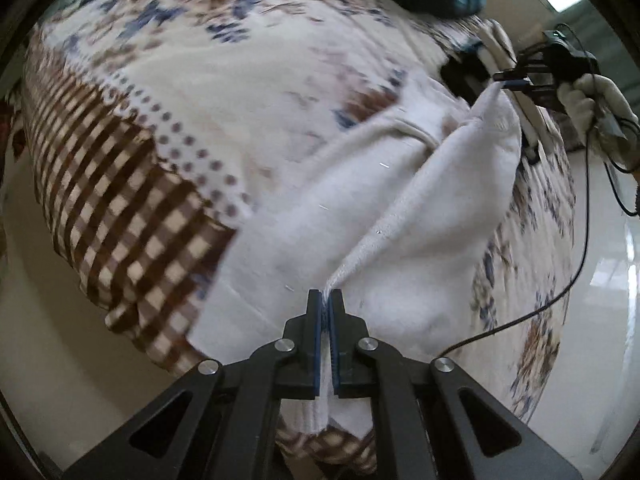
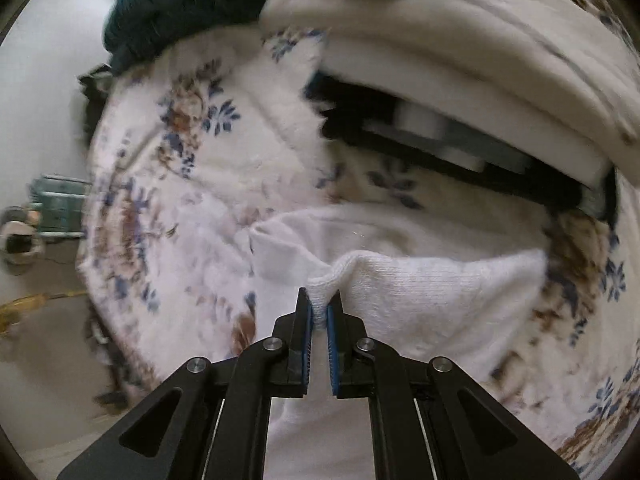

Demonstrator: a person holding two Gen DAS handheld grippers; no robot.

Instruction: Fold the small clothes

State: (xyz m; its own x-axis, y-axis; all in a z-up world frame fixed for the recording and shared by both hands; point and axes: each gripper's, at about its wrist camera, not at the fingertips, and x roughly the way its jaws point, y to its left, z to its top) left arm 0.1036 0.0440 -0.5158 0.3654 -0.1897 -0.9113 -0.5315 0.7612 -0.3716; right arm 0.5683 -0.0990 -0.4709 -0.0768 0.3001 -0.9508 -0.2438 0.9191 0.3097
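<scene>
Both the left hand-held gripper (image 1: 327, 300) and right hand-held gripper (image 2: 320, 304) pinch the white garment's (image 1: 432, 216) edge; no writing readable.

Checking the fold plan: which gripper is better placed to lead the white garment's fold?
Neither clearly: left gripper and right gripper each pinch the white garment hem, lifted above the floral bedspread; both should move together.
</scene>
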